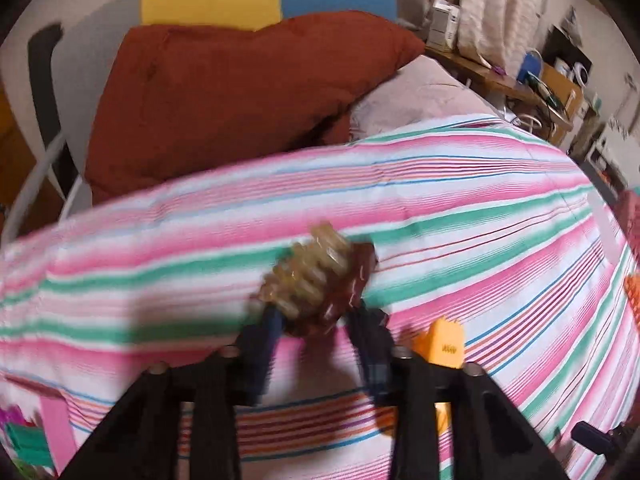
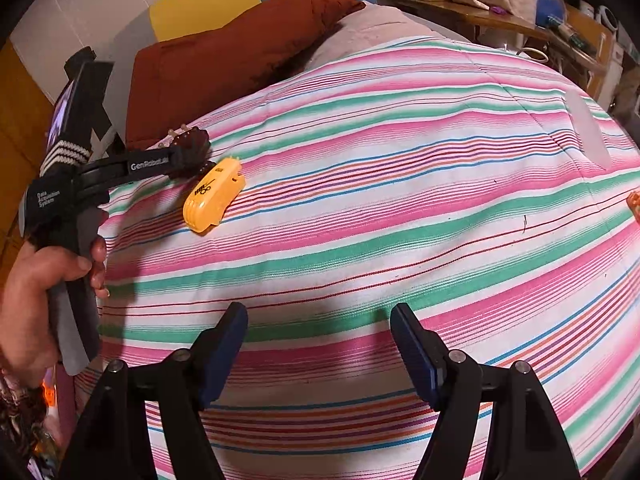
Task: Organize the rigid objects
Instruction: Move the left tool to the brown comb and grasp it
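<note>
One comb, one yellow case.

Brown-and-amber toothed hair claw between the left gripper's jaws; yellow plastic case flat just beside, rightward.

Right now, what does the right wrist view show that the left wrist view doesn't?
Only the right wrist view: the hand holding the left gripper from the side, the open right gripper, and the whole yellow plastic toy.

Only the left wrist view: the brown hair claw clip close up between the left gripper's fingers.

Both: the striped bedcover, the rust-red pillow, and the cluttered shelf.
</note>
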`<state>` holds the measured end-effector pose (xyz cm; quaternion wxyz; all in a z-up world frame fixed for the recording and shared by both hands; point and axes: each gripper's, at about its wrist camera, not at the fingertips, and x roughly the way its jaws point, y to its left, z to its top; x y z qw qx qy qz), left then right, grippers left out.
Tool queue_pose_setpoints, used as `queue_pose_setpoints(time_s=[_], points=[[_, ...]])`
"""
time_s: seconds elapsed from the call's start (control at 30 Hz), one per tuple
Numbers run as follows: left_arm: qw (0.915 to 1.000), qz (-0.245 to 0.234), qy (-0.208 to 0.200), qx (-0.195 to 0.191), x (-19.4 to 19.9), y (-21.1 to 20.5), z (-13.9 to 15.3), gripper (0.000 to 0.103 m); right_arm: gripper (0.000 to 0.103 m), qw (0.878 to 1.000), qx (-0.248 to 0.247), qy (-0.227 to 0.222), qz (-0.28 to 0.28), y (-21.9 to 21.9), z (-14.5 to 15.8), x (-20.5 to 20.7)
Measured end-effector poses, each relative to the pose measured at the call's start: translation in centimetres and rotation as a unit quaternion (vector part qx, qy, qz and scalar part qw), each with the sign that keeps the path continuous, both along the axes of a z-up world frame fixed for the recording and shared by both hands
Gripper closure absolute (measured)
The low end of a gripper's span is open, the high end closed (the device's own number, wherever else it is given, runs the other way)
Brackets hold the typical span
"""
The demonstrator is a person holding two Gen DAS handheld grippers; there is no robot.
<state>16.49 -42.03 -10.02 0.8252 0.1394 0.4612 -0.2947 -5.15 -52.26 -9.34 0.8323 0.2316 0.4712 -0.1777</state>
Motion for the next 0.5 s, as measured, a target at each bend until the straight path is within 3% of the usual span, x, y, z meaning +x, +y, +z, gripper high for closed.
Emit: queue_pose_setpoints(time_s=[0.13,0.33,0.37,0.4,0.43,0.5], points=[[0.9992,0.008,0.033,-0.021,-0.3,1.9,-1.1,0.091,0.028,1.000,-0.001,0.003,0.000,0.1,-0.2,-0.1],[0.9992,0.002,0.021,-0.033,-2.2,4.4,-0.6,0.092,0.028,1.000,0.002,0.010,0.001,0.3,-0.6,0.0],[0.9992,-0.004,0.016,-0.037,-2.5,4.4,-0.3,0.087,0.028,1.000,0.004,0.009,0.000,0.3,-0.6,0.0],[0.9992,-0.012,0.005,-0.037,-3.0,4.2,0.2,0.071,0.028,1.000,0.004,0.009,0.000,0.3,-0.5,-0.1],[0.9993,-0.015,-0.007,-0.035,-3.4,3.8,0.8,0.064,0.028,1.000,0.004,0.009,0.000,0.3,-0.5,-0.2],[0.9988,-0.015,-0.021,-0.041,-3.7,3.2,1.8,0.060,0.028,1.000,0.001,0.008,0.000,0.4,-0.4,-0.1]])
